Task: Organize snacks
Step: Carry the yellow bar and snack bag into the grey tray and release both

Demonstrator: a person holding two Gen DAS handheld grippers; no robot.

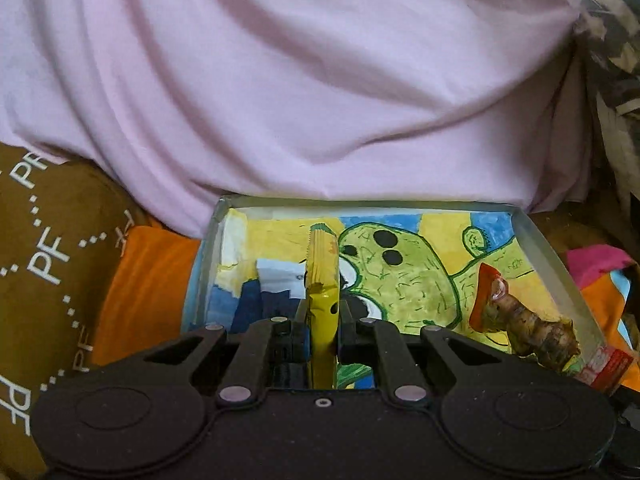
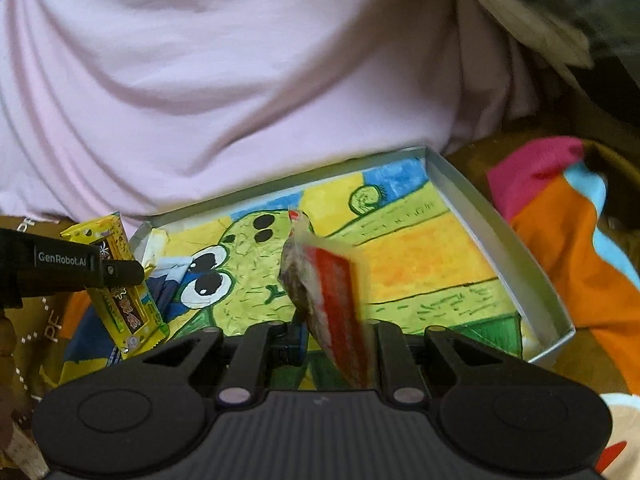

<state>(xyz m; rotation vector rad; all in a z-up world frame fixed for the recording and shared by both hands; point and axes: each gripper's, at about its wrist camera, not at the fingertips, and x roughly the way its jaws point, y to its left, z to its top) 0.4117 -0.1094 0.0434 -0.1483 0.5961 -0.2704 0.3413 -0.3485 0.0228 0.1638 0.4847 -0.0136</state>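
Observation:
My left gripper (image 1: 322,320) is shut on a yellow snack packet (image 1: 322,276), held edge-on above a shallow grey box (image 1: 548,252) whose floor bears a green cartoon drawing. The right wrist view shows that same left gripper (image 2: 120,272) and yellow packet (image 2: 128,292) at the box's left end. My right gripper (image 2: 334,328) is shut on a clear packet with a red label and brown contents (image 2: 328,296), hanging over the middle of the box (image 2: 500,232). In the left wrist view this red-labelled packet (image 1: 532,332) appears at the box's right side.
A pale pink cloth (image 1: 300,80) bulges right behind the box. A brown cushion printed with white letters (image 1: 48,260) and an orange cloth (image 1: 136,292) lie to the left. A multicoloured cloth (image 2: 560,220) lies to the right of the box.

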